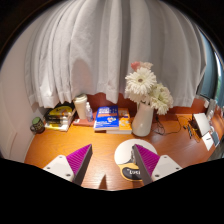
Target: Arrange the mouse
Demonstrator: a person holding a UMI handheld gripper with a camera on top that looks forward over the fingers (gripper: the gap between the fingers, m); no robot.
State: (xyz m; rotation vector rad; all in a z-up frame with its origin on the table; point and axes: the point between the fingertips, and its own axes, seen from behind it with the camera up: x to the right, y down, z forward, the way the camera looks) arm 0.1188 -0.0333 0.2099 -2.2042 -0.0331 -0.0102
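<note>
Two fingers (112, 160) open; mouse (130, 158) beside right pad; writing unreadable.

Mouse (131, 160) partly hidden behind right finger pad (148, 158), small desk clutter (57, 117) too small to identify

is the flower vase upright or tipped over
Upright. The white vase stands on its base on the wooden desk, flowers rising above it, beyond the open gripper.

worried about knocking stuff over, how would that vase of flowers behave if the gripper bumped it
The white vase looks tall and narrow with big blooms spreading above it, so it is probably top-heavy and apt to tip. It looks ceramic or glass, so likely fragile. It stands on the wooden table, just beyond the open gripper, so approach with care.
</note>
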